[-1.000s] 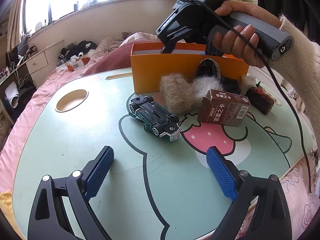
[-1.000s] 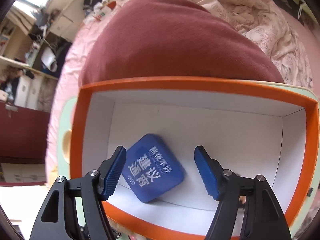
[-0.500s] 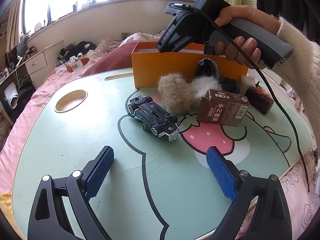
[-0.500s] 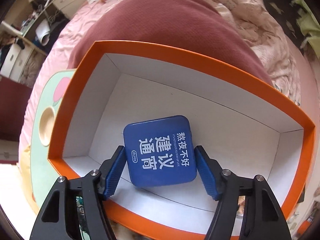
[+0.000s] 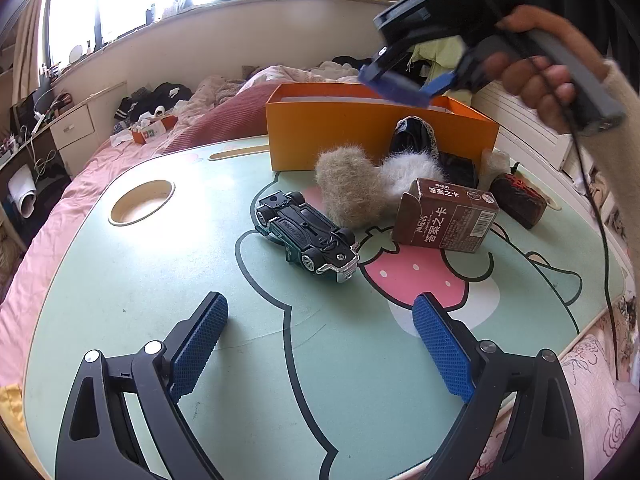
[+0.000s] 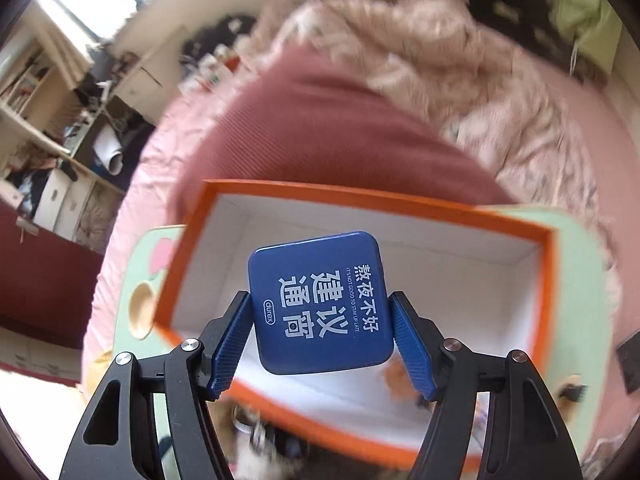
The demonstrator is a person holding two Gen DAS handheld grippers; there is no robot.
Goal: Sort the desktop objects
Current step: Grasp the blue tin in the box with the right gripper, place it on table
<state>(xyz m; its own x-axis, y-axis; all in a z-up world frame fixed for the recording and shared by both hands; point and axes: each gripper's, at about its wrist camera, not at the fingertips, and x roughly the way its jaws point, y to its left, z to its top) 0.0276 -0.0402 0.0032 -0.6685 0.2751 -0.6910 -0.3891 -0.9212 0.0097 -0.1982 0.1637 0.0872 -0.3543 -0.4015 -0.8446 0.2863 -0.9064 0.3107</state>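
My right gripper (image 6: 320, 304) is shut on a blue square tin (image 6: 320, 300) with white lettering and holds it in the air above the orange box (image 6: 360, 200), whose white inside shows nothing else. In the left wrist view the same gripper (image 5: 404, 80), held by a hand, hangs over the box (image 5: 360, 136) with the tin (image 5: 394, 84) between its pads. My left gripper (image 5: 320, 312) stands open low over the green table, nothing between its fingers. Ahead of it lie an upside-down toy car (image 5: 306, 236) and a brown carton (image 5: 448, 220).
A tan fluffy ball (image 5: 348, 188) and a white one (image 5: 408, 176) sit in front of the box, with a black slipper-like item (image 5: 412, 136) and a dark red block (image 5: 518, 196) to the right. A round cup hole (image 5: 142, 202) is at the table's left. Bedding surrounds the table.
My right gripper closed on the blue tin lying in the box and lifted it up above the rim. The left gripper and the objects on the table have not moved.
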